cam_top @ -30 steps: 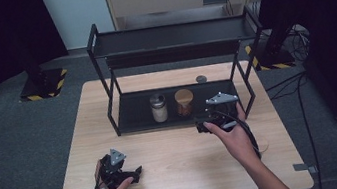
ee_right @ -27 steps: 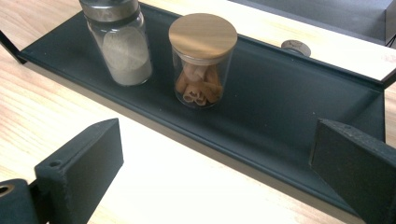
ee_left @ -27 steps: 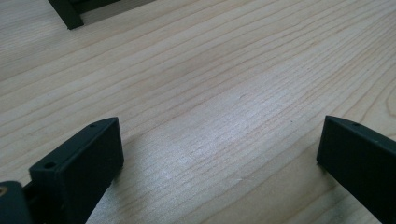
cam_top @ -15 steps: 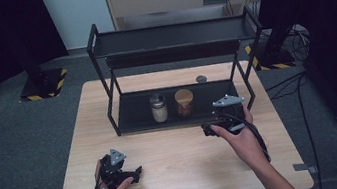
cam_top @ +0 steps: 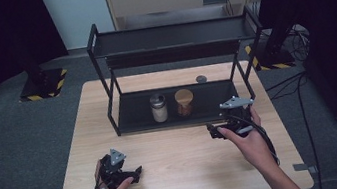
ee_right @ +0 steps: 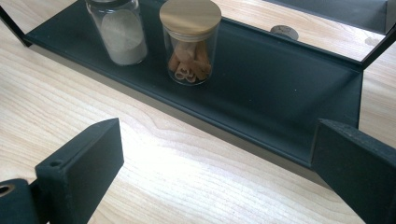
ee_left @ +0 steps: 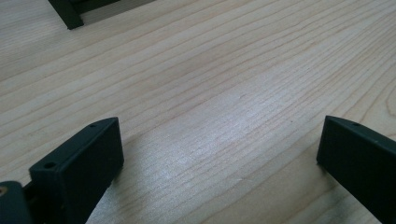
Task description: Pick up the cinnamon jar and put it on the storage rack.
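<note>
We see the right gripper (cam_top: pixel 214 132) held just above the table (cam_top: pixel 193 171) near its right side, jaws spread wide with nothing between them, close in front of the lower shelf (cam_top: pixel 217 98) of the black rack (cam_top: pixel 173 35). In the right gripper view its two black jaws stand far apart at the bottom corners, and between them we look over bare wood to the shelf's front lip. On that shelf, nearest to this gripper, stands the glass jar with the wooden lid (ee_right: pixel 190 39), upright, holding brown sticks that look like cinnamon; in the high view it sits at about the middle of the shelf (cam_top: pixel 184 102). Just beside it, to its left and not touching it, stands the jar of pale powder (ee_right: pixel 119 32), also upright, with a metal cap as the high view shows (cam_top: pixel 159 107). Behind the rack a small round dark disc (cam_top: pixel 200 79) lies flat on the wood. The left gripper (cam_top: pixel 135 172) rests low at the near left part of the table, well apart from the rack, and its jaws are likewise wide apart and empty, with only wood grain between them in the left gripper view (ee_left: pixel 219 154). A corner foot of the rack (ee_left: pixel 67 14) shows at the top left of that view.
</note>
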